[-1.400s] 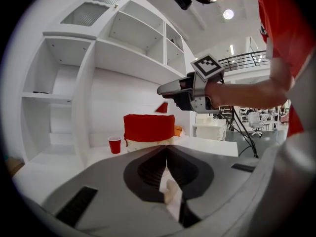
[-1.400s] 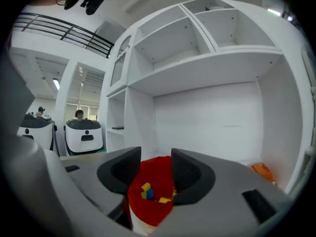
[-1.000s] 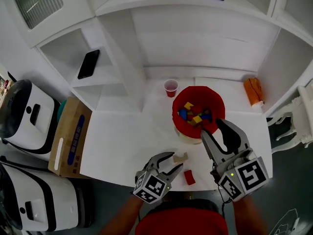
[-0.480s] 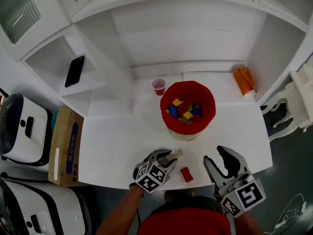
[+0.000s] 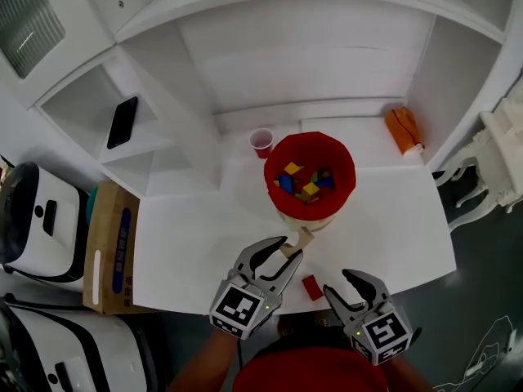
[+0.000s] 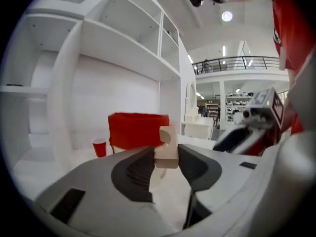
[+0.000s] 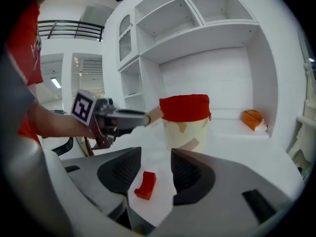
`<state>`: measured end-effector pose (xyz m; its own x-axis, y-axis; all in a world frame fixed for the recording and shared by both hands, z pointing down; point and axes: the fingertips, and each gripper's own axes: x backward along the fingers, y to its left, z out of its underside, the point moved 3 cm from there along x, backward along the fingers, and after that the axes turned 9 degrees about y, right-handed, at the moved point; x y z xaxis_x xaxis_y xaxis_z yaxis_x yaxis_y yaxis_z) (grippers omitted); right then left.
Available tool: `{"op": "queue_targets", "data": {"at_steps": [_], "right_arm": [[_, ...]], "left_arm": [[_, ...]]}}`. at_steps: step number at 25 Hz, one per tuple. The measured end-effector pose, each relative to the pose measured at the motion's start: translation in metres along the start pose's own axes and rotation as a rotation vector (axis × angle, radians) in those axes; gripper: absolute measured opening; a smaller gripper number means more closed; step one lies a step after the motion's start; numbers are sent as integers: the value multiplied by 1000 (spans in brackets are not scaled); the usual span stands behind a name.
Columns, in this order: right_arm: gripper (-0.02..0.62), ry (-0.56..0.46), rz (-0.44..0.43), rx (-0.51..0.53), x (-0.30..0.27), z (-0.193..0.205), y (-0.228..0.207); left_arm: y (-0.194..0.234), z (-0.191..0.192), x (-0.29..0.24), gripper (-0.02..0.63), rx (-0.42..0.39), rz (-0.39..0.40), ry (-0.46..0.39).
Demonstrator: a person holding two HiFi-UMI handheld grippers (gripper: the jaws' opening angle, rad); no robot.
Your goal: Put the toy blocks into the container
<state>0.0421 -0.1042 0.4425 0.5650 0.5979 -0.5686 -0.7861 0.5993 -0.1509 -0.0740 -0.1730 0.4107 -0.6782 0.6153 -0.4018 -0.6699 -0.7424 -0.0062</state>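
A red-lined bucket (image 5: 270, 178) holding several coloured blocks stands mid-table, also seen in the left gripper view (image 6: 136, 130) and the right gripper view (image 7: 185, 107). My left gripper (image 5: 291, 248) (image 6: 166, 158) has its jaws closing, and their pads press on a beige wooden block (image 5: 301, 239) (image 6: 167, 140), raised just in front of the bucket. That block also shows in the right gripper view (image 7: 154, 115). My right gripper (image 5: 351, 289) (image 7: 155, 174) stands open near the table's front edge. A red block (image 5: 311, 287) (image 7: 146, 184) lies on the table ahead of it, between the line of its jaws.
A small red cup (image 5: 261, 142) stands behind the bucket to the left. An orange object (image 5: 404, 129) lies at the back right. A phone (image 5: 122, 122) rests on a left shelf. A cardboard box (image 5: 113, 247) and white appliances stand left of the table (image 5: 196, 243).
The left gripper has closed on the beige block and lifted it toward the bucket. The right gripper has pulled back from the bucket to the table's front edge.
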Motion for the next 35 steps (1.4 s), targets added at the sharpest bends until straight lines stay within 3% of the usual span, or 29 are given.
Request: {"op": "queue_targets", "data": {"at_steps": [4, 9, 14, 16, 23, 29, 31, 32, 35], "right_arm": [[212, 21, -20, 13, -5, 7, 9], [212, 46, -28, 43, -10, 16, 15], [213, 106, -48, 61, -17, 27, 24], [213, 139, -55, 75, -24, 34, 27], [215, 268, -65, 104, -50, 61, 35], [214, 351, -43, 126, -66, 84, 37], [185, 348, -34, 136, -67, 86, 36], [146, 343, -30, 138, -67, 86, 36], [146, 326, -23, 132, -67, 84, 34]], "left_arm": [[12, -64, 13, 176, 32, -42, -146], [43, -104, -7, 176, 20, -110, -160], [70, -113, -37, 183, 34, -161, -116], [72, -116, -37, 222, 41, -159, -131], [43, -121, 3, 222, 57, -122, -237], [17, -107, 32, 218, 82, -100, -262], [14, -101, 39, 190, 83, -103, -259], [13, -97, 43, 142, 81, -113, -256], [15, -88, 52, 14, 74, -149, -241]]}}
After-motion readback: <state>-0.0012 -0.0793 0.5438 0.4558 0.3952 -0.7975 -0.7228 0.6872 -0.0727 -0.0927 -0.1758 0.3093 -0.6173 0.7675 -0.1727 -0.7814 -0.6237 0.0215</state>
